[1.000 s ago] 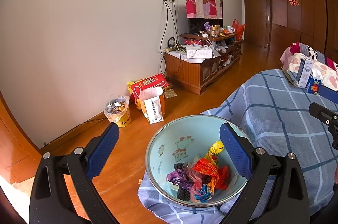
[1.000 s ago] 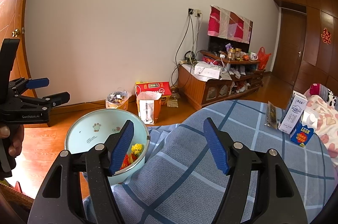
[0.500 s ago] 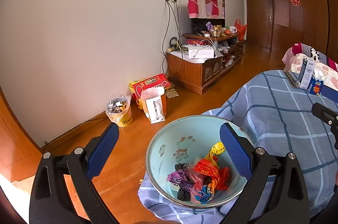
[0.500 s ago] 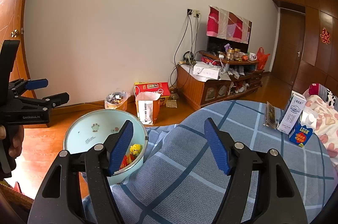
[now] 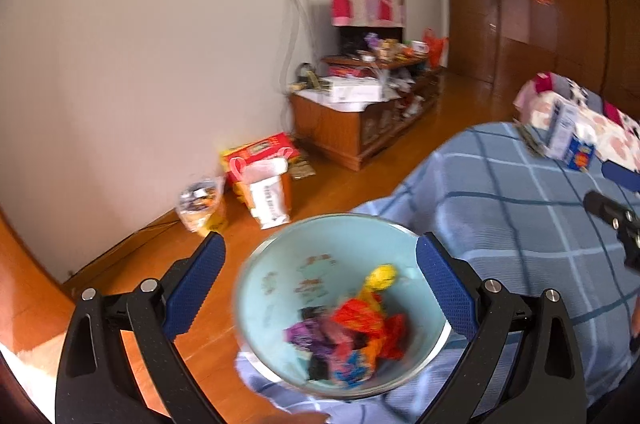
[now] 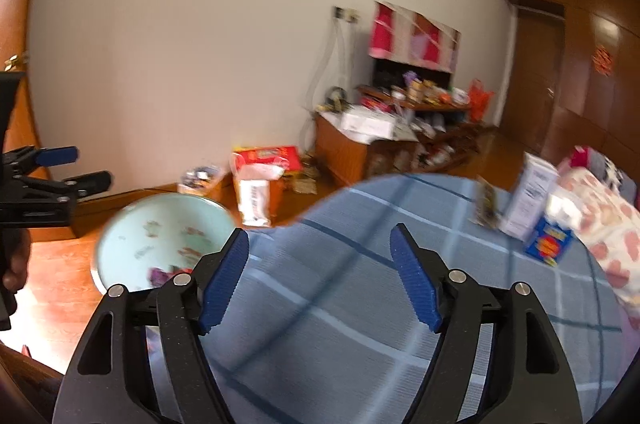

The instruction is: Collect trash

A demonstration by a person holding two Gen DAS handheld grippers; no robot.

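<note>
A pale blue bowl (image 5: pixel 280 276) stands on the left end of a table draped in blue checked cloth (image 5: pixel 520 224). Crumpled colourful wrappers (image 5: pixel 352 336) lie in its bottom. My left gripper (image 5: pixel 318 244) is open, its blue pads wide apart on either side of the bowl, and the left pad is clear of the rim. My right gripper (image 6: pixel 318 234) hangs over the cloth to the right of the bowl (image 6: pixel 160 224). Its jaws are opening and nothing is between them. The left gripper (image 6: pixel 76 168) also shows at the left edge of the right wrist view.
A white carton (image 6: pixel 532 200) and a blue box (image 6: pixel 550 244) stand at the table's far right, beside floral bedding (image 6: pixel 600 224). On the wooden floor by the wall are a paper bag (image 5: pixel 268 192), a red box (image 5: pixel 260 152) and a plastic bag (image 5: pixel 200 204). A cluttered cabinet (image 5: pixel 360 128) stands behind.
Both views have blurred and the scene has slid left, so both grippers moved right. The right jaws have spread slightly. The bowl and wrappers stay in place.
</note>
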